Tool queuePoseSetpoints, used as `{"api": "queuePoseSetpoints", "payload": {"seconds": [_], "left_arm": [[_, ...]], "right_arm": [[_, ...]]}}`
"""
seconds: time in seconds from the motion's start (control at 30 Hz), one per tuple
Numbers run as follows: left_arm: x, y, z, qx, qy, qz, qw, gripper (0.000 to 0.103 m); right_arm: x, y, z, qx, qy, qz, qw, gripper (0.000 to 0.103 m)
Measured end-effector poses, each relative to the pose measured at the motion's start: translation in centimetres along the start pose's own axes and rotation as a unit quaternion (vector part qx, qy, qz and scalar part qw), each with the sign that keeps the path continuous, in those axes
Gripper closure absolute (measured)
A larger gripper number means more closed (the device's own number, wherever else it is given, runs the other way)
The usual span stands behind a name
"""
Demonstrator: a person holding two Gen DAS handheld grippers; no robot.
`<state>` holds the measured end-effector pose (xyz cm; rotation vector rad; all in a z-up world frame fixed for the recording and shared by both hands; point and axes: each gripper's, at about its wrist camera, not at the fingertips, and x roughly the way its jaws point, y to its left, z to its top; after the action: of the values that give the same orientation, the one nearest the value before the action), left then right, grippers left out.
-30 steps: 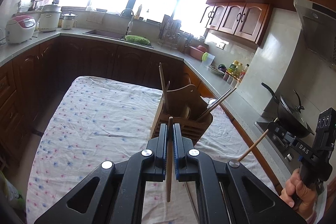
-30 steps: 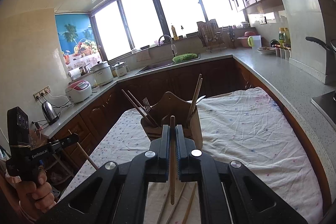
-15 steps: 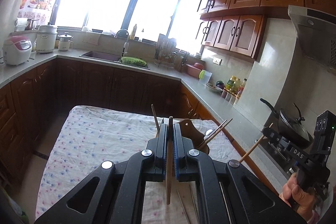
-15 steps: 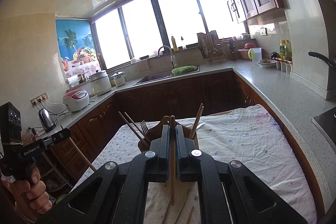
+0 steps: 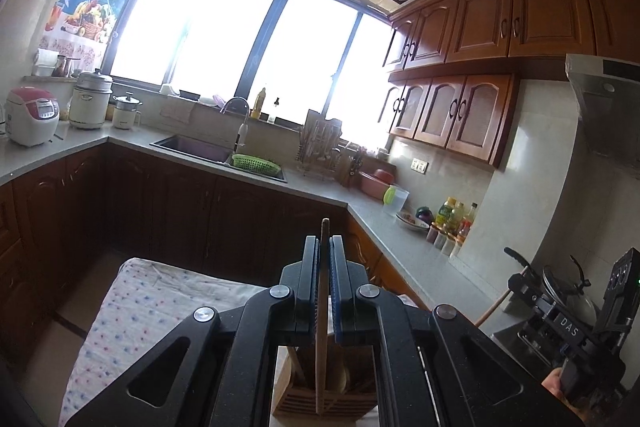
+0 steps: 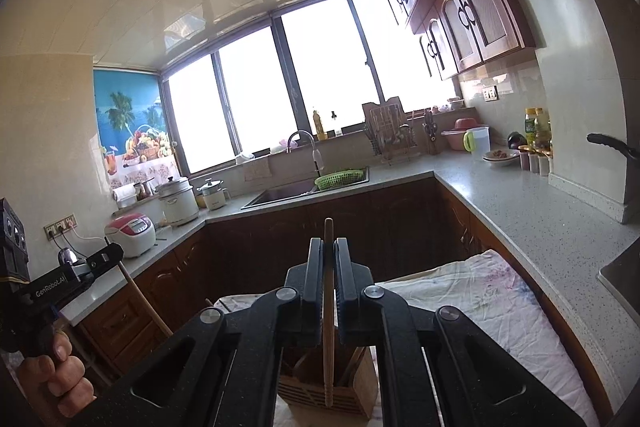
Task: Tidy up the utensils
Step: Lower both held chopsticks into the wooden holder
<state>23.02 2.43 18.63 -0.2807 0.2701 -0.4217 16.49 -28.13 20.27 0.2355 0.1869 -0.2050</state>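
Wooden chopstick (image 5: 321, 323) pinched upright in left tongs (image 5: 324, 247), another chopstick (image 6: 329, 311) in right tongs (image 6: 329, 251), slatted holder (image 6: 328, 393) below

The wooden utensil holder (image 5: 320, 393) shows only through the gap under the left hand-held gripper (image 5: 324, 251); its sides and contents are mostly hidden by the black frame. In the right wrist view the holder (image 6: 328, 387) is likewise masked, and which utensils stand in it cannot be told. The person's hand (image 5: 554, 385) at far right is cut off by the edge. The bench's cloth (image 6: 516, 311) runs under the frame.
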Motion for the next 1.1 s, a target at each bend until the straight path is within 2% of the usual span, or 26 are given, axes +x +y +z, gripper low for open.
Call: {"api": "queuePoseSetpoints", "payload": {"seconds": [0.17,0.33,0.47,0.63,0.83,1.1], "left_arm": [[3.5,0.3,-1.5,-0.007,-0.011,0.023,0.9997,0.1],[6.2,0.8,-5.1,-0.023,-0.006,0.03,0.9993,0.1],[8.1,0.9,-7.9,-0.015,0.019,0.039,0.9989,0.1],[9.2,1.9,-9.8,-0.019,0.054,0.04,0.9976,0.098],[9.2,2.4,-9.3,0.0,0.07,0.035,0.9969,0.097],[8.6,2.6,-8.9,0.0,0.079,0.033,0.9963,0.097]], "right_arm": [[1.7,-0.1,0.1,-0.008,-0.006,-0.01,1.0,0.098],[3.0,-0.4,-1.9,-0.016,-0.005,-0.02,1.0,0.098],[3.7,-0.6,-4.0,-0.02,0.011,-0.023,0.999,0.098],[4.5,-1.5,-6.1,-0.013,0.043,-0.025,0.999,0.098],[5.6,-2.3,-8.1,-0.004,0.082,-0.026,0.996,0.097],[5.5,-2.7,-8.3,0.004,0.086,-0.027,0.996,0.097]]}}
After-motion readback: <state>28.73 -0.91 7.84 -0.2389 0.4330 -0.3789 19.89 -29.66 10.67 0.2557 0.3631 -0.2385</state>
